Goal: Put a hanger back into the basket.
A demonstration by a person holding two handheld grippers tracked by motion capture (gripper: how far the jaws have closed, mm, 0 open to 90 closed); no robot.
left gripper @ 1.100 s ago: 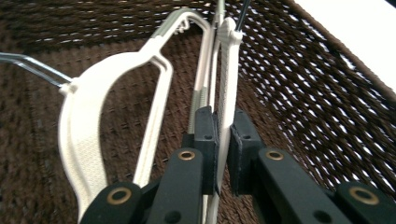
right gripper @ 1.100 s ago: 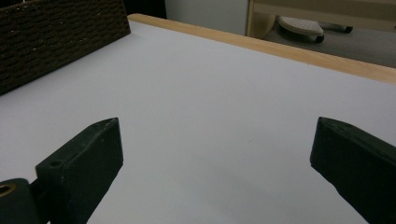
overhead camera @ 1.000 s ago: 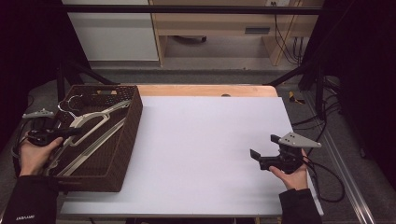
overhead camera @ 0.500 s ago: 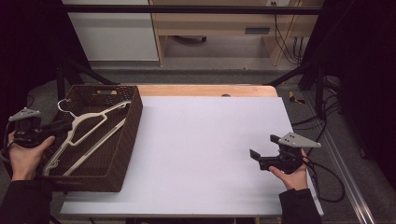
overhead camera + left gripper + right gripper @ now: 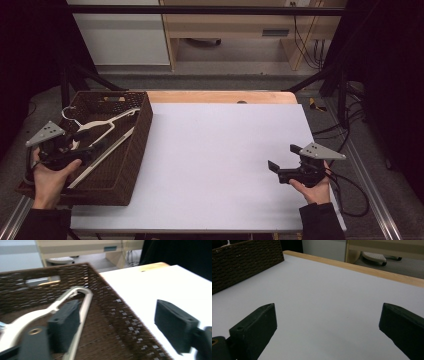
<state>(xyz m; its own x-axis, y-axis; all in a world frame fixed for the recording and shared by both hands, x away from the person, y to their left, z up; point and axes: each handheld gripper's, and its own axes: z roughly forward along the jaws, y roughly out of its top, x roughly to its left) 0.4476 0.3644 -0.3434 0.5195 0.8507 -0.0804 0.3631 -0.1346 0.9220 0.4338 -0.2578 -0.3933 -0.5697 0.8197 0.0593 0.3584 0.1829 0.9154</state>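
A dark brown wicker basket stands at the table's left end with white clothes hangers lying in it. My left gripper hovers open over the basket's near part, its jaws pointing right. In the left gripper view, the open gripper has one jaw over a cream hanger and the other past the basket's wall, over the white table. My right gripper is held open low over the white tabletop at the right, and nothing lies between the jaws of the gripper.
The table's wooden far edge runs behind the white sheet. The basket stands far off ahead of my right gripper. Cables trail off the table's right side. A cabinet and a desk stand on the floor beyond.
My left hand swung out to the left of the basket, then came back right, and is now over the hangers. The right gripper has stayed put.
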